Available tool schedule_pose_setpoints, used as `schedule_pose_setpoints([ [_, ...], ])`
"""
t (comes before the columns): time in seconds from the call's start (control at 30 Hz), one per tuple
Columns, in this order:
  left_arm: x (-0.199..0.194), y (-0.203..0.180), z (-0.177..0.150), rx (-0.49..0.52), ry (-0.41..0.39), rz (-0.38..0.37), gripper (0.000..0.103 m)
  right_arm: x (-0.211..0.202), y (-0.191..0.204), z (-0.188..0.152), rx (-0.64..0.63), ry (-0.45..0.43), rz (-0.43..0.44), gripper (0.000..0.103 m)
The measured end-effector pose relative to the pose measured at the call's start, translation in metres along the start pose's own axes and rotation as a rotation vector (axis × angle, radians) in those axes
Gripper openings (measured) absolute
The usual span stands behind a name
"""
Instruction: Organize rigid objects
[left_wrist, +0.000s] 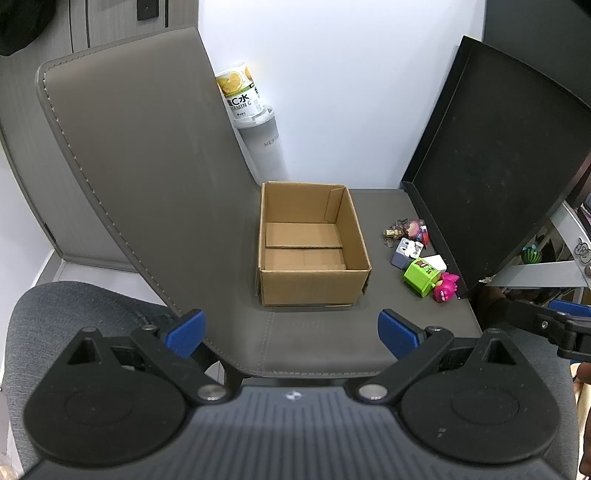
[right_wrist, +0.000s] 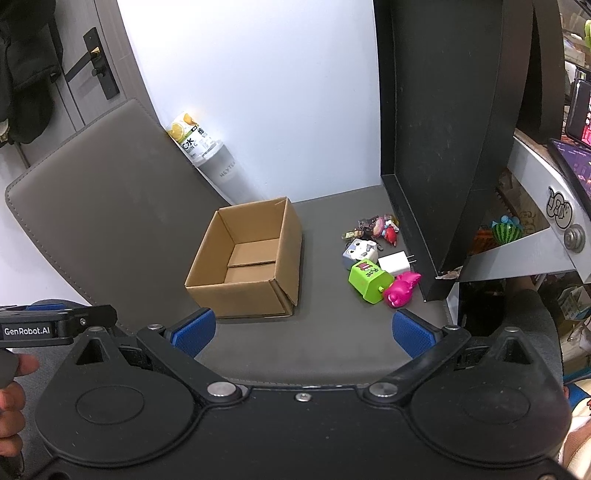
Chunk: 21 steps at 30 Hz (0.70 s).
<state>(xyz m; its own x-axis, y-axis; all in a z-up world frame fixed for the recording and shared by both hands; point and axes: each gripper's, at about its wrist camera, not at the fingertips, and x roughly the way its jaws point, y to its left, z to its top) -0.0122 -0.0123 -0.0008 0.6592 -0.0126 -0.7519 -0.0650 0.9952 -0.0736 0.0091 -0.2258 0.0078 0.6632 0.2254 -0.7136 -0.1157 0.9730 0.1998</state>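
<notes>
an open-topped cardboard box (right_wrist: 243, 266) is set empty at the middle of the grey mat (right_wrist: 332, 343), judged to be placed as the receptacle. the small toys, among them the green block (right_wrist: 369, 281), pink figure (right_wrist: 400, 290) and white charger (right_wrist: 396, 263), are clustered just right of it. the left gripper (left_wrist: 291, 332) and right gripper (right_wrist: 303, 330) are held spread wide with nothing between the pads, short of both.

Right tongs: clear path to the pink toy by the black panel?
Probably yes. The right tongs are open, and the pink toy lies ahead with bare mat between; the green toy crowds one side.
</notes>
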Motion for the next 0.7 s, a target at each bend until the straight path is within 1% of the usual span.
schedule_pose_setpoints([
  [0.2,0.001,0.002,-0.001,0.007,-0.009,0.018,0.099,0.004,0.001,0.000,-0.004,0.001,0.007,0.103],
  [0.4,0.008,0.007,0.002,0.003,0.004,0.015,0.099,0.009,0.002,0.000,-0.008,-0.003,0.008,0.103],
  [0.53,0.015,0.006,0.005,0.003,0.019,0.017,0.099,0.013,0.001,0.002,-0.013,-0.004,-0.011,0.103],
  [0.7,0.024,0.005,0.008,0.009,0.035,0.019,0.099,0.020,-0.005,0.005,0.004,-0.005,-0.005,0.103],
])
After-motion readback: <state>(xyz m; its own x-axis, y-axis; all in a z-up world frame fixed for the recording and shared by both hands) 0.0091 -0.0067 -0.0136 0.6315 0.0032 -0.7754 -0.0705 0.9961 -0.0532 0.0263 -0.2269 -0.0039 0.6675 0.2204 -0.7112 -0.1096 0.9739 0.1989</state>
